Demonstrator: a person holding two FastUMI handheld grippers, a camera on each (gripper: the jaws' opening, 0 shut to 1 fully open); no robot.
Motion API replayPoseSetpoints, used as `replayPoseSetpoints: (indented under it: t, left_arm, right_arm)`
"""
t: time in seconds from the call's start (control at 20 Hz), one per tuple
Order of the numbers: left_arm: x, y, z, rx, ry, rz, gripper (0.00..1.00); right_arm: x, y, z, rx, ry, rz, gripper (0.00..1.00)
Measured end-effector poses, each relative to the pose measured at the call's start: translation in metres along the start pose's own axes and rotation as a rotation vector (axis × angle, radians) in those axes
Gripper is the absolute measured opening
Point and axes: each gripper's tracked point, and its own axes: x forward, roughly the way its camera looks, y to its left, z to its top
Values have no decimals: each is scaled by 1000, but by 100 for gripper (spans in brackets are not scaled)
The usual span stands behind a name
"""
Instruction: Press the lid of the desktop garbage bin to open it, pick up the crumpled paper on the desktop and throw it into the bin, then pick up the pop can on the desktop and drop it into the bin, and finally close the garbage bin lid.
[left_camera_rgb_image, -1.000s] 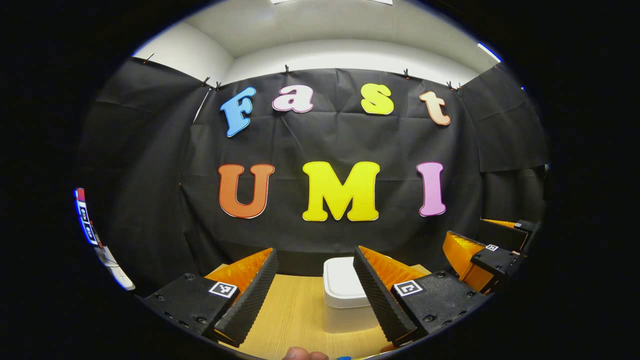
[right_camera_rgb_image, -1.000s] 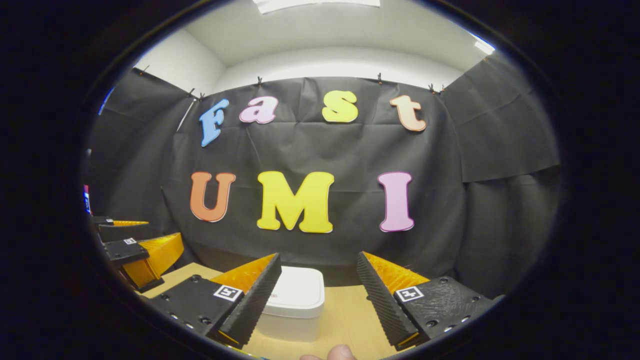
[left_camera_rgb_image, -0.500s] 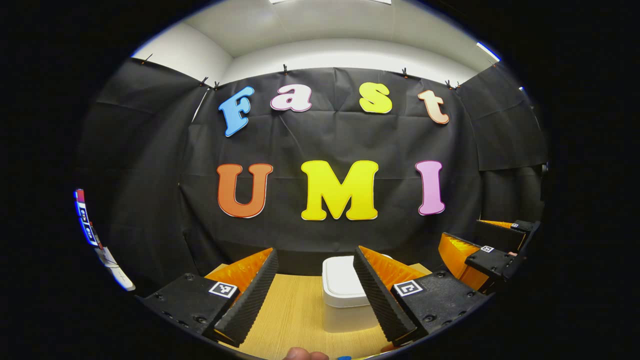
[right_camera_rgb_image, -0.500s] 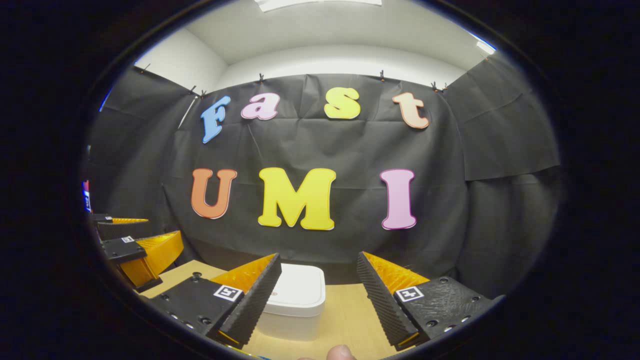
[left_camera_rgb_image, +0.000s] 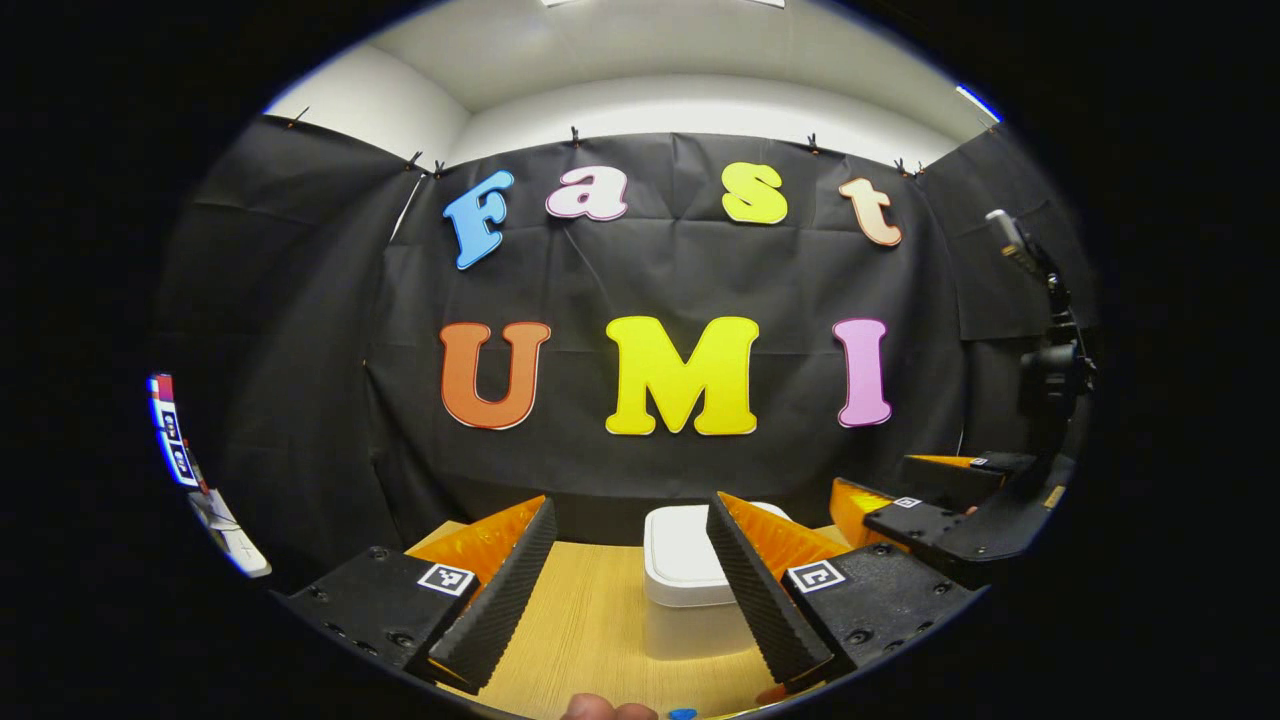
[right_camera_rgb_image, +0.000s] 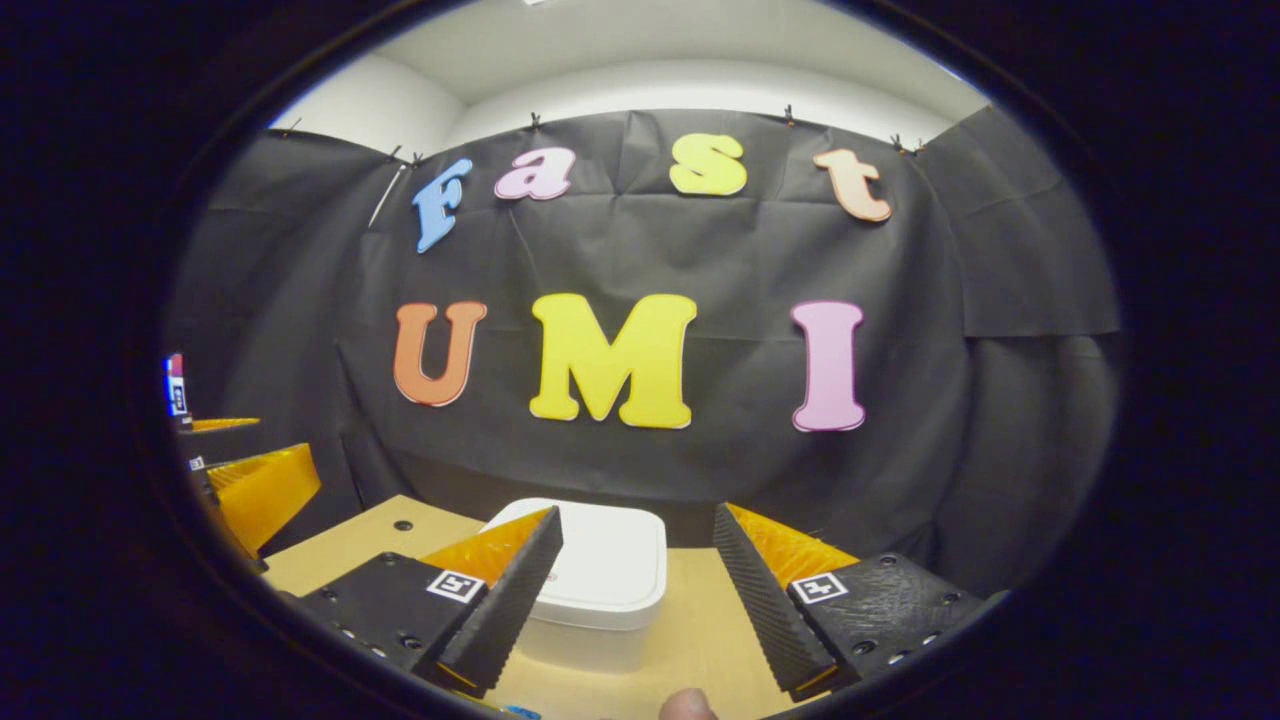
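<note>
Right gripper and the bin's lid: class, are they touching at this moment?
Apart. In the right gripper view, the right gripper is open and held above and short of the closed lid; wooden desktop shows between its fingers.

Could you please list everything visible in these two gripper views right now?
White plastic desktop garbage bin: one, white, lid closed, standing on the table ahead of both grippers.
Light wooden table: one, pale wood, under the bin.
Black cloth wall: black, behind the table.
White ceiling: white, above the cloth.
Left gripper: one, open, holding nothing; also at the left edge of the right gripper view.
Right gripper: one, open, holding nothing; also at the right of the left gripper view.
Fingertip: one, bottom edge of the right gripper view.
</note>
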Motion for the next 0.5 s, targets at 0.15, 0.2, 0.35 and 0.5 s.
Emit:
replayPoseSetpoints:
  t: [0.15, 0.2, 0.35, 0.5]
  left_arm:
    - [-1, 4, 0, 6, -1, 18, 97]
    - [-2, 6, 0, 10, -3, 26, 97]
    - [-3, 12, 3, 13, -8, 48, 97]
    - [-3, 19, 2, 19, -8, 77, 97]
  right_arm:
    - [23, 12, -12, -34, 27, 21, 97]
    - [30, 16, -15, -35, 37, 33, 95]
    - [48, 26, -28, -30, 80, 54, 90]
    - [64, 37, -41, -32, 126, 77, 66]
